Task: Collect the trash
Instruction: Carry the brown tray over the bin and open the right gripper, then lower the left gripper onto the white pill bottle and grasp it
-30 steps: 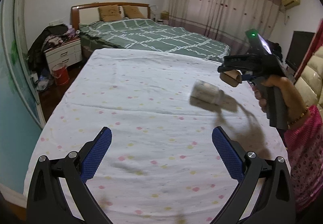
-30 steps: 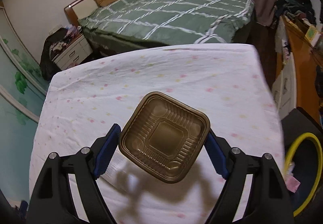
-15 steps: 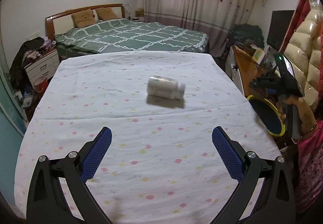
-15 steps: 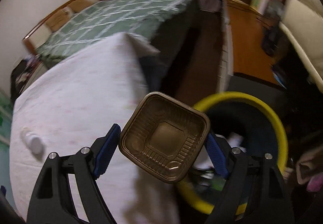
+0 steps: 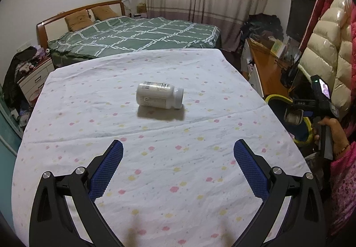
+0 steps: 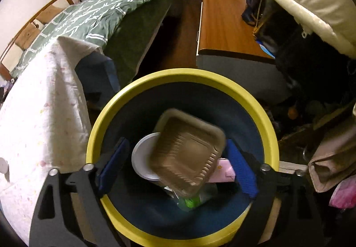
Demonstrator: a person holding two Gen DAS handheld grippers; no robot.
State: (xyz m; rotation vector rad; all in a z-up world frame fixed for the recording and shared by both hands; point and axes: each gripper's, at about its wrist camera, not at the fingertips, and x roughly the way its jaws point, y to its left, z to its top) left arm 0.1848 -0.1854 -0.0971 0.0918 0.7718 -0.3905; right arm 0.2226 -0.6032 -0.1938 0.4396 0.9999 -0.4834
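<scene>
A brown plastic tray (image 6: 187, 151), blurred and tilted, hangs loose inside the yellow-rimmed blue bin (image 6: 182, 74), clear of both blue pads. My right gripper (image 6: 178, 143) points down over the bin with its jaws opening and gripping nothing. In the left wrist view, a hand holds that gripper (image 5: 311, 111) beside the bin (image 5: 276, 98), past the table's right edge. A white pill bottle (image 5: 159, 98) lies on its side mid-table on the flowered cloth (image 5: 178, 180). My left gripper (image 5: 178, 146) stands open and empty above the near part of the table, well short of the bottle.
The bin holds a white round lid (image 6: 140, 158), pink paper (image 6: 224, 171) and something green (image 6: 192, 202). A wooden desk (image 6: 222, 13) stands behind the bin. Beyond the table is a green-quilted bed (image 5: 138, 35), with a nightstand (image 5: 33, 77) to its left.
My right gripper swung from above the table to over the bin, sank, opened and let go of the brown tray. The left gripper shifted, bringing the bottle toward the middle of its view.
</scene>
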